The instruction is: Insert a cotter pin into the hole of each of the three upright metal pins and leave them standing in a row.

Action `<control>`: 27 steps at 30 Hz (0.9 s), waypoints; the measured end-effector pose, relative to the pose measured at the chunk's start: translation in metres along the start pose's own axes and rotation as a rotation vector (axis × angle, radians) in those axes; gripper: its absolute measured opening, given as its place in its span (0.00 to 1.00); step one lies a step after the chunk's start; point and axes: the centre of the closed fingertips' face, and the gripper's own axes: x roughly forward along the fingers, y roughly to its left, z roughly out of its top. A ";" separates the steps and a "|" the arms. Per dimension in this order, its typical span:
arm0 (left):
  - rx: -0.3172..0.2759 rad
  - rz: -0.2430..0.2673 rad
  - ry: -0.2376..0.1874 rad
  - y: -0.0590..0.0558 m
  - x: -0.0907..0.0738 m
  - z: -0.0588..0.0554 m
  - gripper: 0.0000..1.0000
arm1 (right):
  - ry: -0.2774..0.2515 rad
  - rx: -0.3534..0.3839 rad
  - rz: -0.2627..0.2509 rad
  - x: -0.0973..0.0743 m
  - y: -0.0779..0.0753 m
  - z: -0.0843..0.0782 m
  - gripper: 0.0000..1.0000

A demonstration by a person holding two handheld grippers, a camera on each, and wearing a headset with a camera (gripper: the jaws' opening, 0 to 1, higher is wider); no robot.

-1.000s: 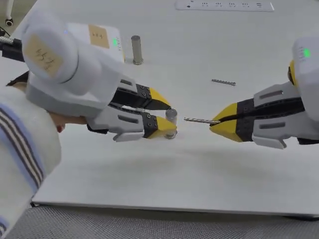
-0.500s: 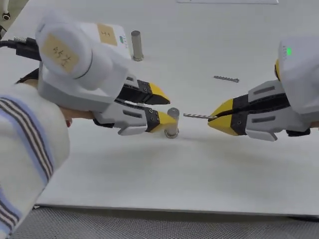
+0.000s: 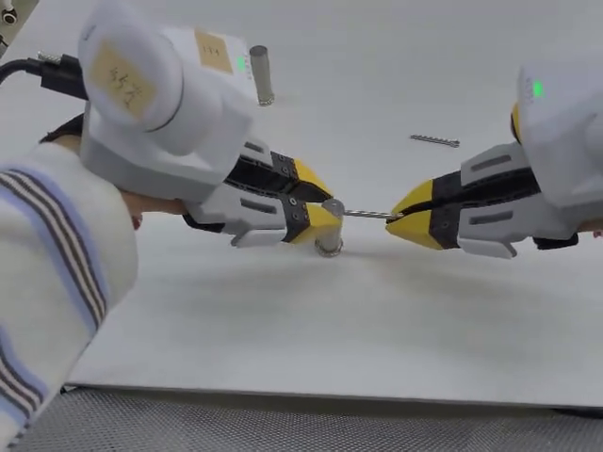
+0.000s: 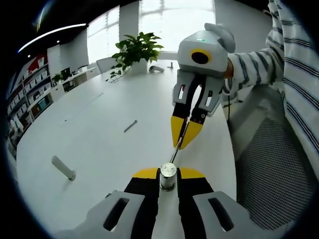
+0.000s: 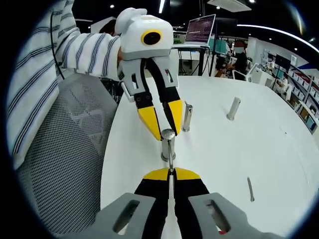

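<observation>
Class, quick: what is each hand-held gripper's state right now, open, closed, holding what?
Left hand-held gripper: closed on the upright metal pin.
Right hand-held gripper: closed on the cotter pin.

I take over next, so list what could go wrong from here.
1. The cotter pin is thin and the right gripper holds it by its end: if its tip misses the hole, a push could bend it or slide it back.
2. That push runs sideways against the pin between the jaws of the left gripper; a loose hold might let it tip.
3. A second pin stands close behind the left gripper and could be knocked.
</observation>
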 end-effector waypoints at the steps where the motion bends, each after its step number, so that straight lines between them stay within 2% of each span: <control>1: -0.002 -0.001 0.000 0.000 0.000 0.000 0.10 | -0.002 0.000 0.002 0.001 0.000 0.001 0.00; 7: 0.014 -0.004 0.002 -0.002 0.000 0.000 0.09 | 0.009 -0.015 0.005 0.006 -0.002 0.002 0.00; 16: 0.001 -0.003 0.003 -0.011 0.002 0.007 0.09 | 0.015 -0.035 0.026 0.014 -0.002 0.006 0.00; 27: -0.020 -0.001 0.000 -0.014 0.002 0.010 0.09 | 0.009 -0.060 0.046 0.020 0.001 0.014 0.00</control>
